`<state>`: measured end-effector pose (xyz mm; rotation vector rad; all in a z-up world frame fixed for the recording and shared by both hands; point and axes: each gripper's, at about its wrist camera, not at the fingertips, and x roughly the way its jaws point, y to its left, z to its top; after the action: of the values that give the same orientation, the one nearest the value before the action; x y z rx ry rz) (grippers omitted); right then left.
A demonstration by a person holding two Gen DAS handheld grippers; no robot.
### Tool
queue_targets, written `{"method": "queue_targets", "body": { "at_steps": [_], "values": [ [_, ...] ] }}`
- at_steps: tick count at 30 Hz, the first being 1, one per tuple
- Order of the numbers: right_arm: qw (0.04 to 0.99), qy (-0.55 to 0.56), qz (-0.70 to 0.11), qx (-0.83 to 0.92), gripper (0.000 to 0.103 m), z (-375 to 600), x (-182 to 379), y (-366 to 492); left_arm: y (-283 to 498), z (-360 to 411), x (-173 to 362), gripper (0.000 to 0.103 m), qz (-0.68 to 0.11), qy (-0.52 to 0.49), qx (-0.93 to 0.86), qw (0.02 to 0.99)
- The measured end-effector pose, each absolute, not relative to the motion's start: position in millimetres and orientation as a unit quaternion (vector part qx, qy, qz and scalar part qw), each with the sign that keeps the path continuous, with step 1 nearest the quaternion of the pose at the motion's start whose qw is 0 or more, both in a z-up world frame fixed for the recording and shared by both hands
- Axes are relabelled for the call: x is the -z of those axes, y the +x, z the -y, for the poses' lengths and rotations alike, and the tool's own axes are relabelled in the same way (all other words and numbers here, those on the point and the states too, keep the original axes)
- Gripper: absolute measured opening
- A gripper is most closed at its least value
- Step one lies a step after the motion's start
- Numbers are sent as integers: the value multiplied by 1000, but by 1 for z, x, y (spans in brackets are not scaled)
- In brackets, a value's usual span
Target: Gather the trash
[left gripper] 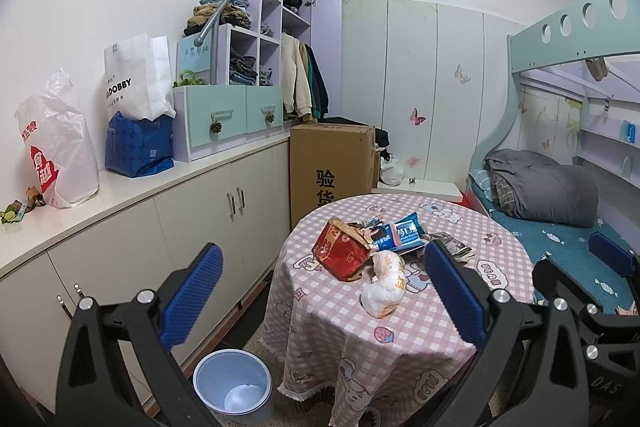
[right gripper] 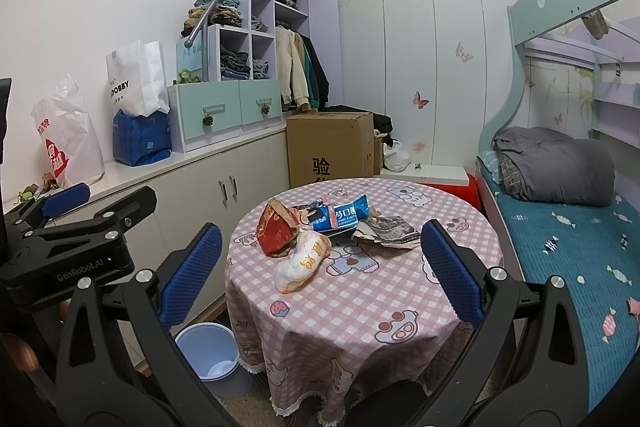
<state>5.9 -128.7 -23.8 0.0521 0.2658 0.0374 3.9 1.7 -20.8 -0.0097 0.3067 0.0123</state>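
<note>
Trash lies in a heap on a round table with a pink checked cloth [left gripper: 420,327] [right gripper: 372,307]: a red and gold packet [left gripper: 342,255] [right gripper: 278,233], a crumpled white wrapper [left gripper: 384,285] [right gripper: 304,261], a blue snack bag [left gripper: 402,233] [right gripper: 340,215] and crumpled newspaper [right gripper: 388,231]. A light blue bin [left gripper: 232,385] [right gripper: 210,353] stands on the floor left of the table. My left gripper [left gripper: 324,297] is open, held short of the table with nothing between its fingers. My right gripper [right gripper: 320,273] is also open and holds nothing.
A low white cabinet [left gripper: 160,223] runs along the left wall, carrying plastic and paper bags [left gripper: 60,147]. A cardboard box [left gripper: 332,167] stands behind the table. A bunk bed [right gripper: 580,227] with a grey duvet fills the right side. The left gripper's body [right gripper: 76,231] shows in the right wrist view.
</note>
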Motion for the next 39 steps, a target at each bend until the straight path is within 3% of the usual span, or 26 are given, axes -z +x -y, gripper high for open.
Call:
{"method": "queue_targets", "body": {
  "at_steps": [39],
  "values": [
    [986,38,-160,-24,97,135,31,11,12,1,25,99,-179,1,-11,984]
  ]
}}
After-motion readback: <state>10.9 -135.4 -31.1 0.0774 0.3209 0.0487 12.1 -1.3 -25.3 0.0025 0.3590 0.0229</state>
